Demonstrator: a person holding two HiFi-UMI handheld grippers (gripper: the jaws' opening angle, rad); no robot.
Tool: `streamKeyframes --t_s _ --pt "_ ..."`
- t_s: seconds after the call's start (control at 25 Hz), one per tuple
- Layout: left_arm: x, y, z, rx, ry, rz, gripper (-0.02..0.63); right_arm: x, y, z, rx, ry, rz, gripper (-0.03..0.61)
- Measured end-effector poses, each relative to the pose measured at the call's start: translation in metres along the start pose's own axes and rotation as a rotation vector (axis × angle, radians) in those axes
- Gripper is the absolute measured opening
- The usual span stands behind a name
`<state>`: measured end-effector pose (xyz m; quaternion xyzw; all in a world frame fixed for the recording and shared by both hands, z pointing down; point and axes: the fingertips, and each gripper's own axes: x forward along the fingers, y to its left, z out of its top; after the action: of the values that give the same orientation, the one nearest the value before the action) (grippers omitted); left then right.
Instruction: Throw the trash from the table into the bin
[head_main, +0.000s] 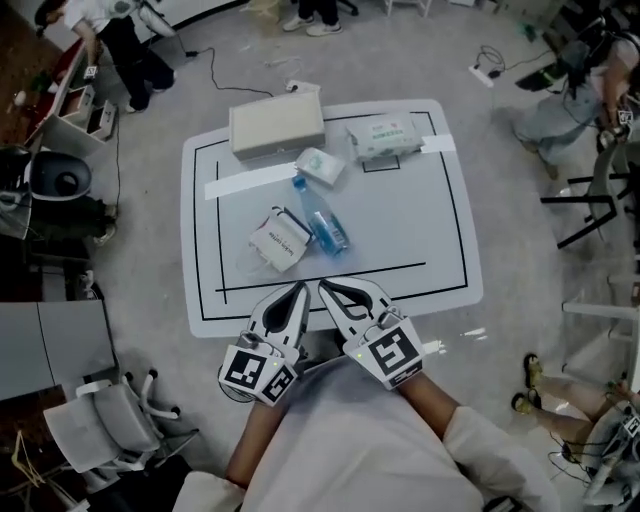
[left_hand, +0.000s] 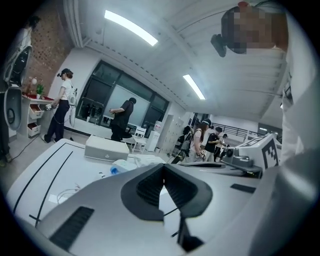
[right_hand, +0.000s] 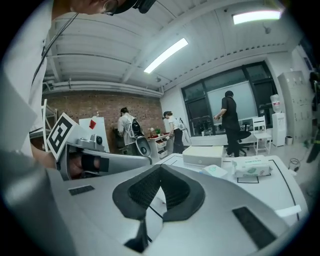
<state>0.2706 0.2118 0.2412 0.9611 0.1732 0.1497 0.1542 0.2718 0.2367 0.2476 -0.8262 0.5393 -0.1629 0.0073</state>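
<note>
A brick wall (right_hand: 107, 105) and dark windows (right_hand: 200, 100) are enclosing the room, strip lights (right_hand: 166, 54) are glowing overhead, and a white office chair (head_main: 108, 425) is standing on the grey floor (head_main: 520, 245).

Floor, lower left: a white office chair (head_main: 110, 420), standing upright. Right side: a black frame stool (head_main: 590, 205). Far right floor: a white power strip (head_main: 483, 72). Far left: a person in dark trousers (head_main: 135, 55), bending. Ceiling light strips (left_hand: 131, 28) are lit. A brick wall (right_hand: 100, 107) stands behind.
</note>
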Motion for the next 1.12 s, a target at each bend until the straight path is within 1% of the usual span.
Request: streamKeyframes --t_s 0.36,0.52,0.72,0.96,1.12 --pt "0.045 -0.045 -0.003 0.039 0.024 -0.104 0.008 -0.042 -0.042 -0.002 0.025 -0.044 -0.090 0.021" --pt "0.056 -0.057 -0.002 0.048 0.035 -0.140 0.008 -0.051 -0.050 -0.003 0.035 -0.059 -0.116 0.021" --pt "0.070 -0.071 0.005 0.061 0.024 -0.189 0.008 -0.060 -0.061 0.001 0.028 -0.064 -0.140 0.021" --pt "0.074 -0.078 0.009 0.060 0.018 -0.211 0.008 -0.065 -0.069 0.008 0.014 -0.070 -0.156 0.021" --pt "0.075 -0.077 0.008 0.060 0.014 -0.212 0.008 -0.062 -0.069 0.009 0.002 -0.074 -0.146 0.021"
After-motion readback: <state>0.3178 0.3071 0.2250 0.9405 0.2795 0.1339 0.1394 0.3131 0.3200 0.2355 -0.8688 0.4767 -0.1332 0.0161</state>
